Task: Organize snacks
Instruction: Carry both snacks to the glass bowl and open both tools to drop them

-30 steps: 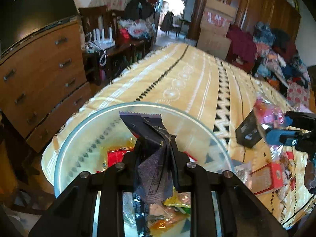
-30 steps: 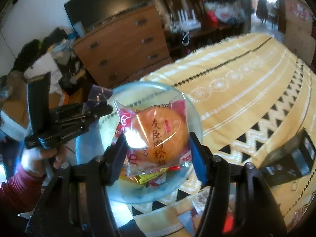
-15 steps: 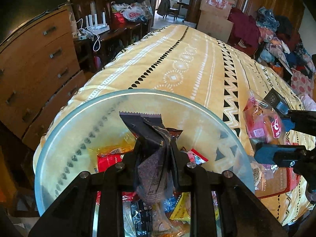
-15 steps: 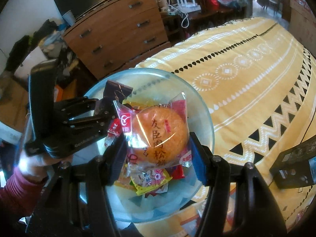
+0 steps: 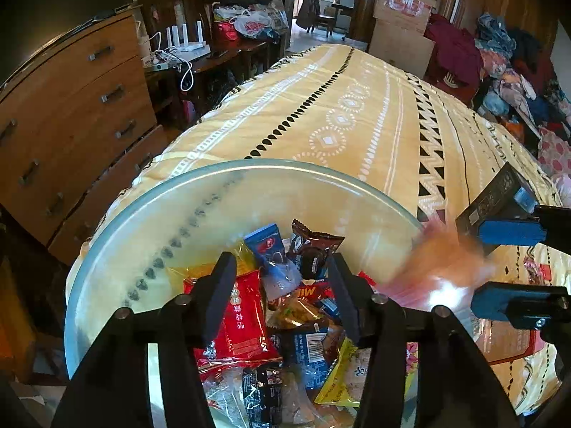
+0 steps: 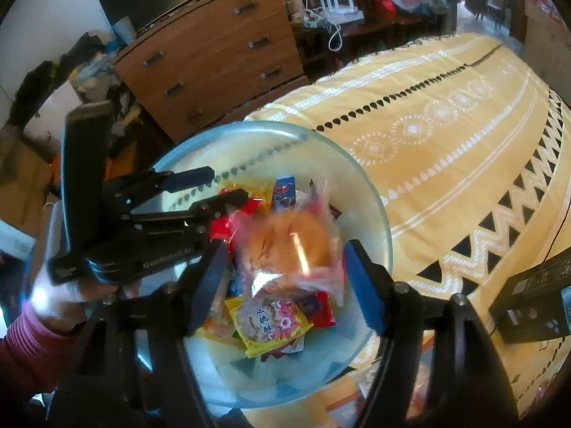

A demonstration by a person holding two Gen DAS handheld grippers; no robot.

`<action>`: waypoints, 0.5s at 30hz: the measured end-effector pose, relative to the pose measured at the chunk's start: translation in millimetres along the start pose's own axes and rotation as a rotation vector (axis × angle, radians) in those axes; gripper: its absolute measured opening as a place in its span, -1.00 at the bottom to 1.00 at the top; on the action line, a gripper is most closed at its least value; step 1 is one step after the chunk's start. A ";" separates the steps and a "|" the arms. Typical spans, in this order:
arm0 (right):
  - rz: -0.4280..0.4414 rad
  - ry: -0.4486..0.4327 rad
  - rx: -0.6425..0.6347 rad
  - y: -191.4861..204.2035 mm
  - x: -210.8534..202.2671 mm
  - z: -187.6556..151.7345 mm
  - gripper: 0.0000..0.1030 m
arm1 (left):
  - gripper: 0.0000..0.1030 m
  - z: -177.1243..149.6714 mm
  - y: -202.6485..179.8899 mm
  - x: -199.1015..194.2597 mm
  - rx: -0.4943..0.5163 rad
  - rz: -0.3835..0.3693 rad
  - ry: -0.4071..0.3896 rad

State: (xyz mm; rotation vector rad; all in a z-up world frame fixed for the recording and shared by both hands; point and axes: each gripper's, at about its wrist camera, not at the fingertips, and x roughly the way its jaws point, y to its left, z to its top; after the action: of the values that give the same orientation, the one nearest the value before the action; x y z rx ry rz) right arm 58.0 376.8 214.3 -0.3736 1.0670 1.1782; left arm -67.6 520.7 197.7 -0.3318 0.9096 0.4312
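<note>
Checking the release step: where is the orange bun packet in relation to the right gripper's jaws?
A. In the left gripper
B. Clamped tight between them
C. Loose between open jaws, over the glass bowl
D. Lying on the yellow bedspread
C: the bun packet is blurred, clear of both pads of the right gripper, above the glass bowl.

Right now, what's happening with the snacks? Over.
Both hand-held grippers, left and right, just opened. Wrapped orange cake dropping, blurred, into glass bowl. Nothing in the way.
</note>
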 end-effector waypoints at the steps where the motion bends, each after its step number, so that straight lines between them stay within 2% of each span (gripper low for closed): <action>1: -0.002 -0.005 -0.003 1.0 -1.1 0.0 0.59 | 0.08 0.5 0.7 -0.8 -0.004 0.000 -0.004; 3: -0.009 -0.016 -0.019 4.4 -3.3 0.3 0.67 | 0.10 1.1 1.1 -2.6 -0.009 -0.004 -0.008; 5: -0.017 -0.036 -0.028 6.8 -6.8 -1.0 0.67 | 0.10 0.6 1.6 -6.9 -0.012 -0.007 -0.015; 10: -0.047 -0.170 -0.101 24.8 -36.0 -18.5 0.67 | 0.12 -3.6 1.3 -21.7 -0.016 0.002 -0.056; 13: -0.075 -0.276 -0.145 39.9 -62.3 -52.0 0.67 | 0.12 -10.7 -10.7 -38.0 0.024 0.025 -0.104; 15: -0.091 -0.370 -0.158 49.2 -86.4 -92.7 0.67 | 0.12 -20.3 -25.0 -52.8 0.064 0.016 -0.155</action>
State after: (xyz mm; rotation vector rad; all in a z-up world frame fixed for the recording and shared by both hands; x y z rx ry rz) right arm -28.9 280.0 253.7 -0.3083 0.6326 1.1977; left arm -97.7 478.4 231.3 -0.2297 0.7739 0.4359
